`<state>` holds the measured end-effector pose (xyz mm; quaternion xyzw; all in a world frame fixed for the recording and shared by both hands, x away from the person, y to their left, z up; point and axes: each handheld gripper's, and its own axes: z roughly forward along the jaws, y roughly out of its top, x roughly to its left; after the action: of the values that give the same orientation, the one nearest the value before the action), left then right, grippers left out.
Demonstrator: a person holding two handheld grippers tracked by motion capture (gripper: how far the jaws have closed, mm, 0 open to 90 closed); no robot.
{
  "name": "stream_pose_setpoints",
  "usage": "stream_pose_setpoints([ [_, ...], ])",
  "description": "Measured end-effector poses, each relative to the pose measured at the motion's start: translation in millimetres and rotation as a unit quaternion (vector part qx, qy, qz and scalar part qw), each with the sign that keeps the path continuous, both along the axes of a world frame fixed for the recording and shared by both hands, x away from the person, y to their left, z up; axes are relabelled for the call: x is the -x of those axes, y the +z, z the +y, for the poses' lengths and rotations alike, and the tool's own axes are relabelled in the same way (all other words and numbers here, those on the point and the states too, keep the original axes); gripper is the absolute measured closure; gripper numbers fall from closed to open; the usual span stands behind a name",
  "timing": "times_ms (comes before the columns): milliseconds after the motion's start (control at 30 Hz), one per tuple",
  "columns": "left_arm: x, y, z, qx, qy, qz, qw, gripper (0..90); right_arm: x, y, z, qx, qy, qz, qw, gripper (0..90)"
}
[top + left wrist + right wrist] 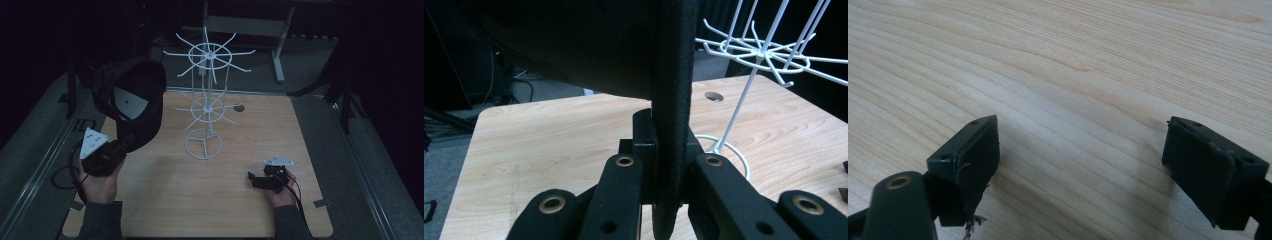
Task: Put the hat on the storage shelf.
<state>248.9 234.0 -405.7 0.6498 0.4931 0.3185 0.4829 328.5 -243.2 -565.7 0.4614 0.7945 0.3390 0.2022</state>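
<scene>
The wooden surface (210,190) carries a white wire hook stand (206,107). A black cap (132,97) hangs in the air left of it, its brim clamped in the left gripper (120,147) jaws. The thin edge grip could slip, or the swinging cap could topple the light stand. The right gripper (257,179) rests low, jaws apart.

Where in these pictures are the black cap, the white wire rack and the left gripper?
black cap (142,107): high view, on its brim.
white wire rack (203,144): high view, on its round base ring.
left gripper (669,150): left gripper view, between its fingertips, clamped on the cap.
</scene>
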Motion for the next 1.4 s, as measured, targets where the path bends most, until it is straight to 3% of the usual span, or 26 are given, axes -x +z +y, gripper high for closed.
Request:
stream_pose_setpoints([
  [1400,-1.6,13.1,-14.3,-0.010,-0.005,-0.024,0.9997,86.6,0.0,0.1,-0.1,0.000,0.000,0.000,1.0000,15.0],
])
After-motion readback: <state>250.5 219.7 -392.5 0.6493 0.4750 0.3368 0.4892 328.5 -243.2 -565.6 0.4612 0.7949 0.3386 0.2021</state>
